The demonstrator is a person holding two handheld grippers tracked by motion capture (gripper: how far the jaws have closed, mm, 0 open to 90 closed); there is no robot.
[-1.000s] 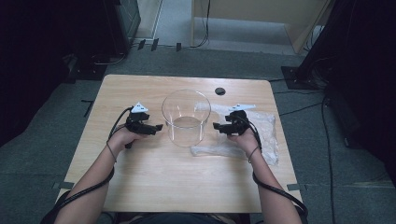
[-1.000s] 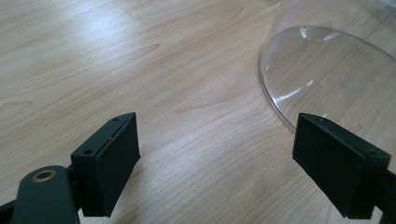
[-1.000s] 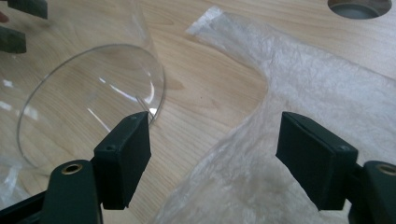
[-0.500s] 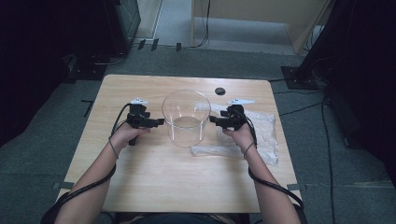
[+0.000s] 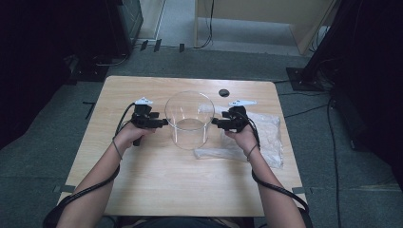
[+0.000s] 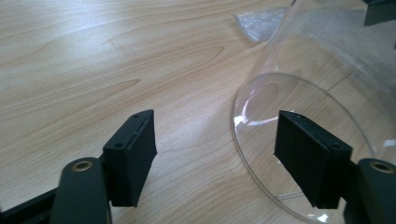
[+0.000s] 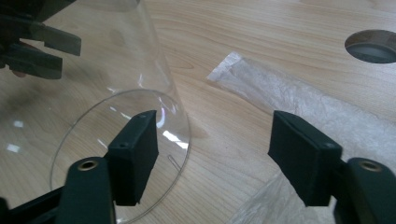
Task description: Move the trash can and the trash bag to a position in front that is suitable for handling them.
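On my wooden table (image 5: 157, 190) a clear plastic bag (image 5: 266, 137) lies flat at my right. Beyond it there's a round hole (image 5: 224, 92), probably for cables.

Table (image 5: 142, 190): light wooden top with rounded corners, standing on a grey floor (image 5: 43, 156).
Cable hole (image 5: 224, 92): a round dark opening sat near the table's far edge.
Clear container (image 5: 189, 121): a tall transparent cylinder stood upright at the middle of the table.
Plastic bag (image 5: 266, 137): a crumpled clear bag lay flat just right of the container, reaching toward the right edge.
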